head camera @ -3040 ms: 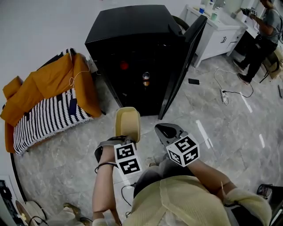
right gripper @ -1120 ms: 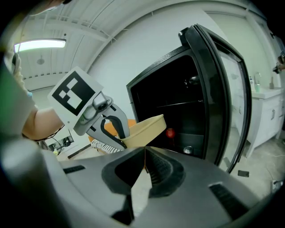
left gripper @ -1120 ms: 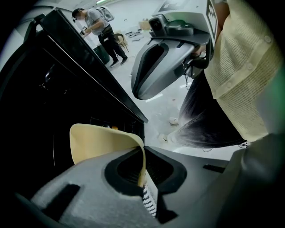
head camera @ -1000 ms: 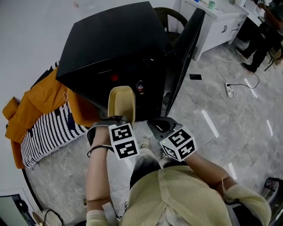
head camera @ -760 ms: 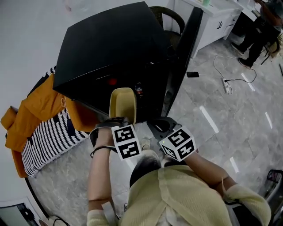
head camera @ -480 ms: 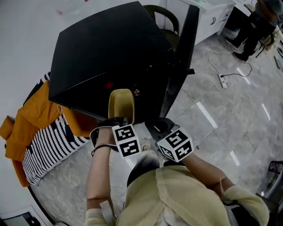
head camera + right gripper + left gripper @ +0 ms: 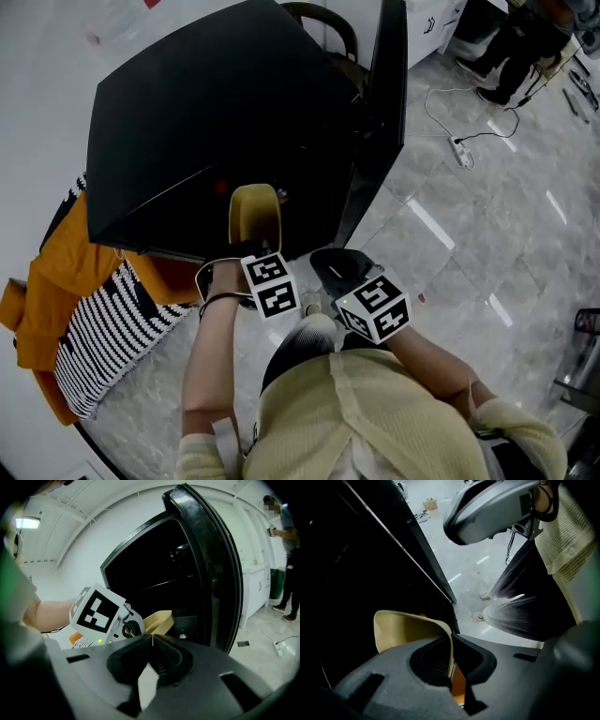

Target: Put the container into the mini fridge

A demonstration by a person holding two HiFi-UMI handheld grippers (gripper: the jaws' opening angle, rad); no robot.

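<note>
A tan plastic container is held up in front of the open black mini fridge, its far end at the dark opening. My left gripper is shut on the container's near rim; in the left gripper view the thin wall of the container is pinched between the jaws of the left gripper. To the right and slightly nearer is my right gripper, shut with nothing in it; the jaws of the right gripper meet. The fridge door stands open on the right.
An orange and striped blanket lies on the floor left of the fridge. A power strip with a cable lies on the marble floor at right. A chair stands behind the fridge. A person stands by white cabinets far right.
The view and both grippers have closed in on the fridge. The container has moved forward, from clear of the fridge to its opening. Both grippers' states are unchanged.
</note>
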